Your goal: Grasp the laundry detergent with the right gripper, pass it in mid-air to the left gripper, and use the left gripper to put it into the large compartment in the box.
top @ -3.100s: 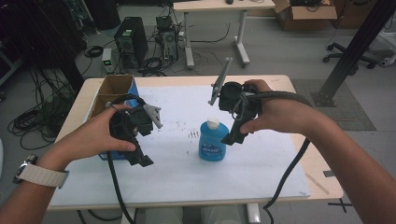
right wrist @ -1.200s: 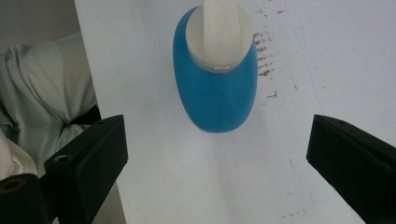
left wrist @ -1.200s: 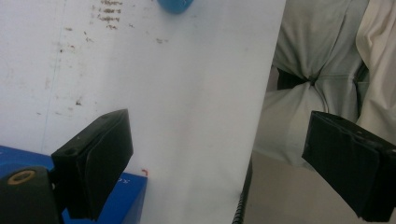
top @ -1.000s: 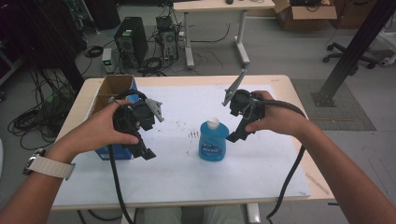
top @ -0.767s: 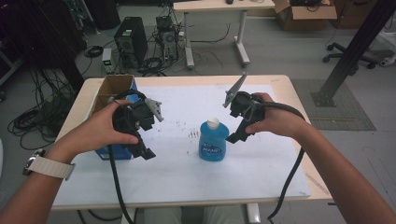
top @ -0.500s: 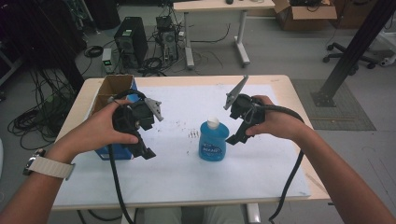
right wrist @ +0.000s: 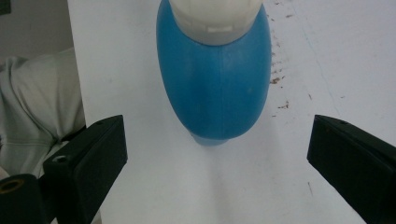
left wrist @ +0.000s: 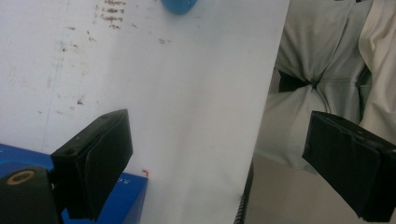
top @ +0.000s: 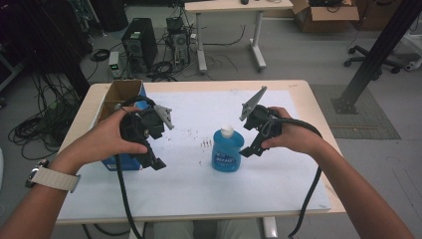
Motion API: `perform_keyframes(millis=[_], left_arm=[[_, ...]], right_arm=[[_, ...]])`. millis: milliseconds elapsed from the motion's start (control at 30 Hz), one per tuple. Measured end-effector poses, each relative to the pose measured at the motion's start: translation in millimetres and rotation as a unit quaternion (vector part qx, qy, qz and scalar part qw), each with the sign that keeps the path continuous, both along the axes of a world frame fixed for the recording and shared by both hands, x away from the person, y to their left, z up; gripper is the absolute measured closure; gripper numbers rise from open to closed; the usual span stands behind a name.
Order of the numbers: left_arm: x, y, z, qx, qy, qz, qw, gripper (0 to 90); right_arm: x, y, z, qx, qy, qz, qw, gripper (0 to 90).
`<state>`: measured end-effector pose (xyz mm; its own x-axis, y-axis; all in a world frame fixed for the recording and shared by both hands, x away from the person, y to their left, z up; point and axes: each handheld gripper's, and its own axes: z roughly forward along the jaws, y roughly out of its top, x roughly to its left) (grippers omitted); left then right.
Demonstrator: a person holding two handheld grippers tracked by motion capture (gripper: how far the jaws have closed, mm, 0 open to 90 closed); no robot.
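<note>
Surface: white sheet over a wooden surface (top: 308, 99), stained with small brown marks left of the bottle.
Box: blue-sided cardboard box (top: 119, 99), well left of the bottle, at the surface's left edge.
Left tool: left tool (top: 152, 159) held left of the bottle, over the box's near corner, jaws spread wide, nothing between them.
Bottle: blue bottle (top: 226, 152), white cap, upright mid-surface.
Right tool: right tool (top: 246, 149) just right of the bottle, jaws wide apart, empty, not touching it.
</note>
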<state>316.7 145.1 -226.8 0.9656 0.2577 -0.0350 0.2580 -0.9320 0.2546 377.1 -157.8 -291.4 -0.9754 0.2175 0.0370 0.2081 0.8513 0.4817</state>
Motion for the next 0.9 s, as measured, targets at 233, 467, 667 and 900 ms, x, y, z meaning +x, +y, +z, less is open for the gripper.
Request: perform_keyframes(millis=[233,467,667,900], left_arm=[[0.7,0.9,-1.2,-0.001,0.001,0.002,1.0000,8.5],[1.5,0.7,-2.2,-0.002,0.002,0.003,1.0000,8.5],[1.6,0.6,-3.5,-0.001,0.003,0.003,1.0000,8.5],[1.3,1.2,-4.2,-0.002,0.003,0.003,1.0000,8.5]], right_arm=[[0.9,-3.4,-8.7,0.022,-0.005,0.001,0.9998,5.1],[1.2,-4.4,-14.9,0.034,-0.009,0.004,0.9994,5.1],[1.6,-4.7,-20.1,0.038,-0.008,0.006,0.9992,5.0],[1.8,-5.9,-25.9,0.049,-0.009,0.006,0.9987,5.0]])
